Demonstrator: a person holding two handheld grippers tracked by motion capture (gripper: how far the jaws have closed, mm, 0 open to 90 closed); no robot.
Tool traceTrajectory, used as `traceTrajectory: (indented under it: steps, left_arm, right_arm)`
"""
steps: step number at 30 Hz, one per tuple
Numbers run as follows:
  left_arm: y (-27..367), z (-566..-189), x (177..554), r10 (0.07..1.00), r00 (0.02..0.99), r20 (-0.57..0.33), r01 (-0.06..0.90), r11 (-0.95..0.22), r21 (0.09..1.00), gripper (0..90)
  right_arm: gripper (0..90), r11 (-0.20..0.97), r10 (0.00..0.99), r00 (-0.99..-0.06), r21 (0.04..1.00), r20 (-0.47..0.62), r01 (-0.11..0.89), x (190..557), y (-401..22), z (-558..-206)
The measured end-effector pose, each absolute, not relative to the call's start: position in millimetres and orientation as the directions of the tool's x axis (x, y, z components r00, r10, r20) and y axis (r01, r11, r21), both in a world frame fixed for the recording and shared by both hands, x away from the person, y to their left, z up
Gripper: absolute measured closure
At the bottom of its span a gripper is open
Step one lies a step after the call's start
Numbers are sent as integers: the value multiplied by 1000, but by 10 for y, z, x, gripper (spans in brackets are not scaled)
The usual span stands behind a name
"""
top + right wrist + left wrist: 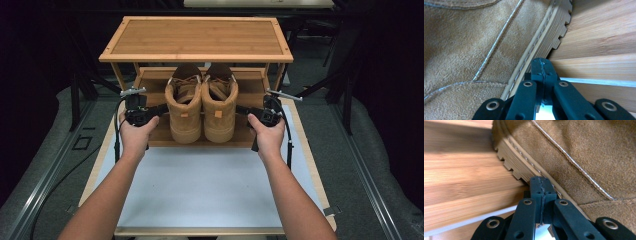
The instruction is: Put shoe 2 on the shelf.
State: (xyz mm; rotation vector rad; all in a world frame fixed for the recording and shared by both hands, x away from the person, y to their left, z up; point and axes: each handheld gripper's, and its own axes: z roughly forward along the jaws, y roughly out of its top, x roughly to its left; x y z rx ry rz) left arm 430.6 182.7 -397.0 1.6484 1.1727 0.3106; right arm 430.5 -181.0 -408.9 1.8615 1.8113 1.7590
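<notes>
Pair of tan boots (202, 102): stood mid lower shelf (160, 136), heels at its front edge. Left gripper (540, 185) and right gripper (541, 67): jaws closed, empty, pressed against the outer soles. Equal inward pressure is advised for sliding.

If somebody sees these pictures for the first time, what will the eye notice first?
First, the pair of tan suede boots standing side by side on the lower shelf of the bamboo shoe rack, heels toward the person. Next, the two black tools, the left tool and the right tool, each shut and pressed against a boot's sole from outside.
</notes>
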Motion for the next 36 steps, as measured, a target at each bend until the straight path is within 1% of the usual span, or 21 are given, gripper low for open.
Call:
traceTrajectory:
  steps: [2,5,7,9,11,13,14,15,16,19,22,27,30,31,32,34,36]
  left_arm:
    - [1835,-3973,4307,802,486,-346,544,31,838,900]
    - [1841,-3984,4299,795,482,-368,549,54,834,900]
    - [1852,-3945,4282,798,482,-361,524,68,849,900]
    - [1842,-3925,4279,800,481,-359,522,68,850,900]
    - [1814,-3890,4294,811,479,-335,521,45,852,900]
    - [1791,-3888,4336,815,475,-332,519,45,853,900]
    - [1795,-3894,4366,811,472,-345,522,59,851,900]
    - [1789,-3901,4404,811,466,-354,520,73,851,900]
    - [1786,-3907,4429,809,465,-360,522,78,849,900]
    - [1750,-3912,4518,813,461,-355,517,79,852,900]
    - [1734,-3916,4609,830,445,-335,505,76,859,900]
    - [1725,-3912,4702,833,449,-323,496,68,865,900]
    - [1729,-3908,4676,837,448,-315,497,60,866,900]
    - [1747,-3899,4648,838,447,-311,491,61,869,894]
    - [1770,-3889,4621,846,442,-299,481,57,875,891]
    - [1846,-3871,4551,853,440,-282,475,45,879,888]
    - [1948,-3863,4456,848,446,-286,482,42,875,883]
  right_arm:
    - [900,-330,699,-275,639,660,695,4306,-1810,-4063]
    - [900,-330,695,-283,643,661,691,4294,-1794,-4057]
    - [900,-345,690,-281,643,667,684,4267,-1786,-4029]
    - [900,-354,681,-286,646,674,676,4260,-1790,-4012]
    - [900,-342,697,-298,668,653,661,4263,-1780,-3975]
    - [900,-330,724,-291,685,626,650,4284,-1765,-3958]
    - [900,-355,712,-293,688,638,634,4326,-1767,-3972]
    - [900,-355,712,-293,688,638,634,4326,-1767,-3972]
    - [900,-374,713,-262,669,650,643,4384,-1782,-3982]
    - [900,-402,693,-262,662,671,633,4447,-1794,-4014]
    - [900,-441,676,-241,644,697,625,4518,-1793,-4038]
    - [900,-428,725,-222,679,652,597,4602,-1724,-4003]
    - [900,-408,744,-227,696,629,591,4600,-1716,-4013]
    - [900,-386,753,-231,698,616,603,4563,-1739,-4003]
    - [900,-391,742,-247,702,623,595,4539,-1764,-4000]
    - [900,-385,751,-247,709,613,591,4489,-1809,-3970]
    - [900,-380,755,-248,713,607,589,4426,-1886,-3940]
